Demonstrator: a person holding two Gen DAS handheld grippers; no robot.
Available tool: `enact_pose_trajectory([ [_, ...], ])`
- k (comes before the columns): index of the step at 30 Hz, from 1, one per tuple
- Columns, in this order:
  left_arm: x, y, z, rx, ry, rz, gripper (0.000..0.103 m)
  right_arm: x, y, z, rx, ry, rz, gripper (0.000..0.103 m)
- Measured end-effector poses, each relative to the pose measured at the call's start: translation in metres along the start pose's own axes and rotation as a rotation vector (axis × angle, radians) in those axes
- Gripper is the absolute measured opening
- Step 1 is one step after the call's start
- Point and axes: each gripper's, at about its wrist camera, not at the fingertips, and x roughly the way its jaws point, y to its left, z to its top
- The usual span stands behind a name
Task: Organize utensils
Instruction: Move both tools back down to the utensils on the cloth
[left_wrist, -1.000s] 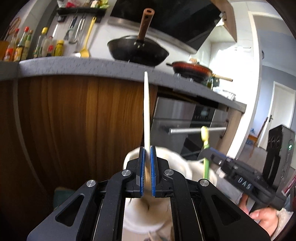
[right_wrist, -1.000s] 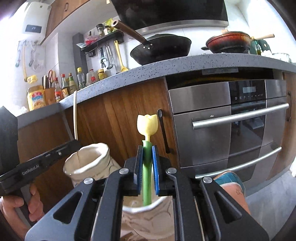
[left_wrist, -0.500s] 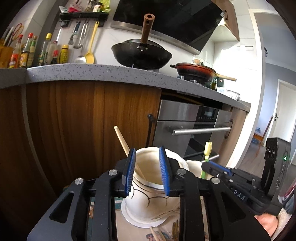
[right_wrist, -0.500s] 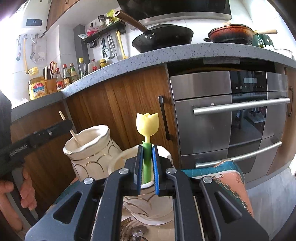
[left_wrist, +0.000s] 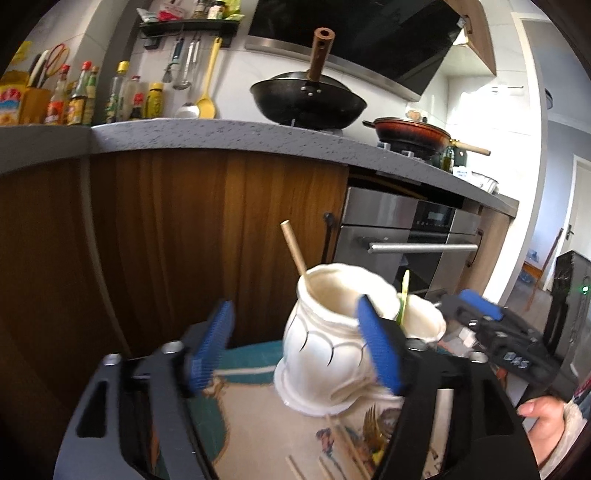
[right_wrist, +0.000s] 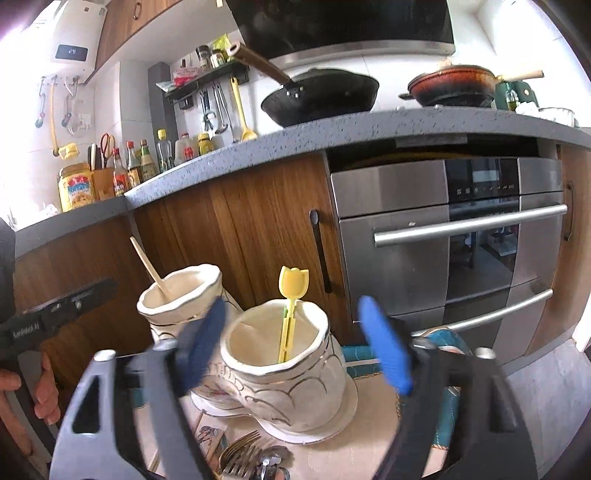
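Blue-padded left hand-held gripper (left_wrist: 295, 350) and right hand-held gripper (right_wrist: 295, 343) released, level, facing vases.

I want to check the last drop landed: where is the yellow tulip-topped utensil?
In the right wrist view the yellow tulip-topped utensil stands in the nearer cream ceramic jar, right of the jar holding the wooden stick, between the open right gripper's fingers.

Both grippers are showing black slotted frames, silver screws behind ribbed blue fingers (left_wrist: 378, 352); bare hand (right_wrist: 44, 391), white lettering on one body.

forks (right_wrist: 240, 456) cut off below
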Motion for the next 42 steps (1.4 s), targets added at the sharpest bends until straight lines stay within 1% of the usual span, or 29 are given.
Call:
enact_pose_trajectory([
  [1,-0.003,0.001,-0.002,-0.004,0.004,0.009,0.083,-0.005,0.001,0.0,-0.002,-0.006,-0.003,0.093],
  [2,-0.006,0.003,-0.004,-0.007,0.011,0.017,0.086,-0.01,0.002,0.0,-0.004,-0.013,-0.014,0.097],
  [4,-0.01,0.005,-0.008,-0.01,0.032,0.036,0.094,-0.022,0.003,-0.001,-0.006,-0.019,-0.044,0.099],
  [7,-0.015,0.005,-0.017,0.002,0.072,0.055,0.095,-0.036,0.003,-0.005,-0.006,-0.004,-0.07,0.099],
  [12,-0.022,0.004,-0.037,0.04,0.137,0.094,0.096,-0.053,0.002,-0.014,-0.024,0.053,-0.133,0.099],
  [16,-0.023,0.005,-0.055,0.052,0.2,0.101,0.096,-0.061,0.002,-0.025,-0.069,0.068,-0.239,0.099],
  [19,-0.021,0.006,-0.07,0.044,0.255,0.102,0.096,-0.062,0.004,-0.031,-0.082,0.12,-0.218,0.099],
  [23,-0.011,0.0,-0.09,0.076,0.351,0.124,0.096,-0.058,0.011,-0.04,-0.088,0.205,-0.175,0.099],
  [25,-0.006,-0.006,-0.101,0.106,0.405,0.14,0.096,-0.058,0.013,-0.045,-0.092,0.224,-0.171,0.099],
  [27,-0.002,-0.01,-0.11,0.122,0.45,0.138,0.096,-0.056,0.015,-0.05,-0.095,0.247,-0.174,0.099],
  [30,0.001,-0.012,-0.118,0.128,0.49,0.14,0.096,-0.051,0.017,-0.056,-0.099,0.286,-0.171,0.098],
  [34,0.003,-0.011,-0.127,0.128,0.528,0.143,0.094,-0.05,0.02,-0.062,-0.117,0.315,-0.161,0.098],
  [36,0.003,-0.013,-0.132,0.133,0.55,0.129,0.092,-0.05,0.021,-0.063,-0.124,0.323,-0.159,0.098],
  [37,0.002,-0.015,-0.134,0.136,0.562,0.117,0.09,-0.05,0.021,-0.065,-0.126,0.329,-0.158,0.098],
  [38,0.001,-0.017,-0.135,0.141,0.572,0.105,0.085,-0.05,0.021,-0.066,-0.126,0.336,-0.156,0.098],
  [39,0.0,-0.019,-0.137,0.15,0.58,0.096,0.082,-0.049,0.02,-0.066,-0.125,0.34,-0.154,0.098],
  [41,-0.002,-0.025,-0.14,0.173,0.585,0.077,0.068,-0.049,0.02,-0.068,-0.123,0.35,-0.152,0.098],
  [42,-0.001,-0.025,-0.14,0.177,0.585,0.066,0.063,-0.048,0.02,-0.069,-0.123,0.353,-0.15,0.098],
])
